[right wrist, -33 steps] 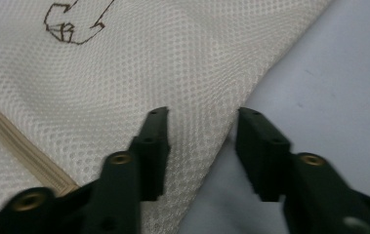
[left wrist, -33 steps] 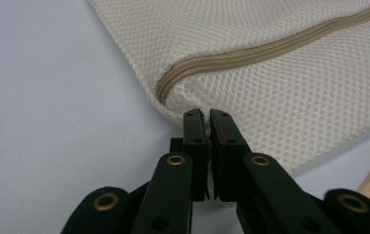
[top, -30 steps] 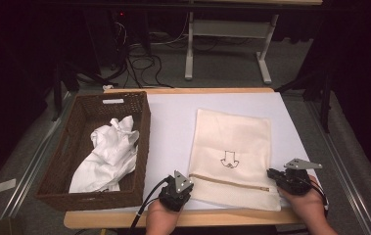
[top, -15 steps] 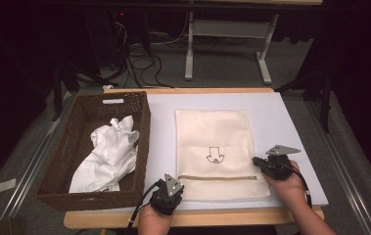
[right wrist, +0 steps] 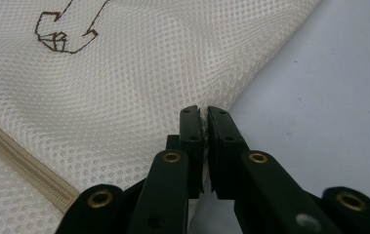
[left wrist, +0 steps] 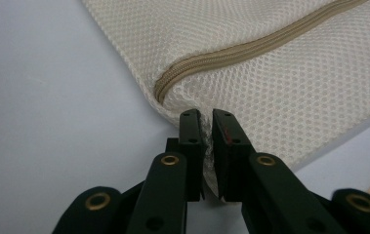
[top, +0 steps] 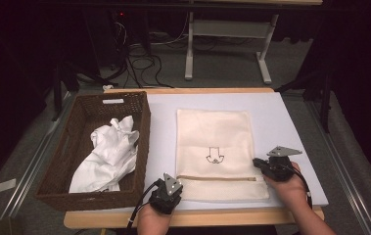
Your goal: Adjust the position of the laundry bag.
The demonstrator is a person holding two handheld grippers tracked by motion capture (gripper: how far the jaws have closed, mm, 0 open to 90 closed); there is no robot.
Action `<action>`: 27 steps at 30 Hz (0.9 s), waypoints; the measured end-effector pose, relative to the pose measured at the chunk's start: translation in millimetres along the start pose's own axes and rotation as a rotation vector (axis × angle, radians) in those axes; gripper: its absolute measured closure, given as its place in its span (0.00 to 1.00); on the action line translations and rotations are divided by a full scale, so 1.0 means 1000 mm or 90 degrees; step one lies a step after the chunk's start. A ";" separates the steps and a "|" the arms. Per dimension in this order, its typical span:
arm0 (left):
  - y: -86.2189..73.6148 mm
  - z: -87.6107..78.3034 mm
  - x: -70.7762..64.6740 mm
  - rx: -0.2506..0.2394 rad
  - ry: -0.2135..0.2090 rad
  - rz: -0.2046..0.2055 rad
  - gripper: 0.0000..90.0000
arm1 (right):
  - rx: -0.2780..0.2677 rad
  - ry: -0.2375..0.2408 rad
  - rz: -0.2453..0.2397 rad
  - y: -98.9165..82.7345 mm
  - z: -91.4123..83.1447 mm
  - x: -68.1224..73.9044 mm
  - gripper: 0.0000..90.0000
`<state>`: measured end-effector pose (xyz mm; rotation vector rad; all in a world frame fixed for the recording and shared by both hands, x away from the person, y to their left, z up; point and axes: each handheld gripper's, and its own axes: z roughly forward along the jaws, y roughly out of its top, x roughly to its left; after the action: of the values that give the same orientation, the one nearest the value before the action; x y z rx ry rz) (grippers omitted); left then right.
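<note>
A cream mesh bag (top: 215, 142) lies flat on the white table mat (top: 281, 122), with its zipper (top: 217, 178) near the front edge. My left gripper (top: 177, 185) is at the bag's front left corner. In the left gripper view its jaws (left wrist: 208, 117) have just been opening; they stand slightly parted with the bag's (left wrist: 280, 83) corner edge loose between them. My right gripper (top: 255, 161) is at the bag's right edge. In the right gripper view it (right wrist: 203, 111) is shut on that mesh edge (right wrist: 138, 97).
A brown wicker basket (top: 75, 105) stands at the left of the table with a crumpled white cloth (top: 107, 152) inside. The bag bears a small brown printed mark (top: 214, 155). A wooden table edge (top: 197, 215) runs along the front. Desk legs and cables are on the floor behind.
The bag has slid to the left and now lies straighter. Both grippers moved left with it; the right one also moved farther up the bag's edge. The left jaws have parted slightly.
</note>
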<state>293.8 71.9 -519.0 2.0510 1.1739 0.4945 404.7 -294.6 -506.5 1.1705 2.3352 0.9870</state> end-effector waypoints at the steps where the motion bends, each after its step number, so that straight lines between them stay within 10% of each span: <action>1: 0.000 0.000 0.000 0.000 -0.001 0.000 0.88 | 0.001 0.000 -0.002 0.000 0.000 0.000 0.93; 27: 0.022 0.026 0.007 -0.019 0.018 0.005 0.95 | 0.000 -0.020 0.018 -0.022 -0.025 -0.006 0.98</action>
<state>326.8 60.5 -521.0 2.0303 1.1685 0.5428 381.6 -319.2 -505.1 1.2126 2.3006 0.9707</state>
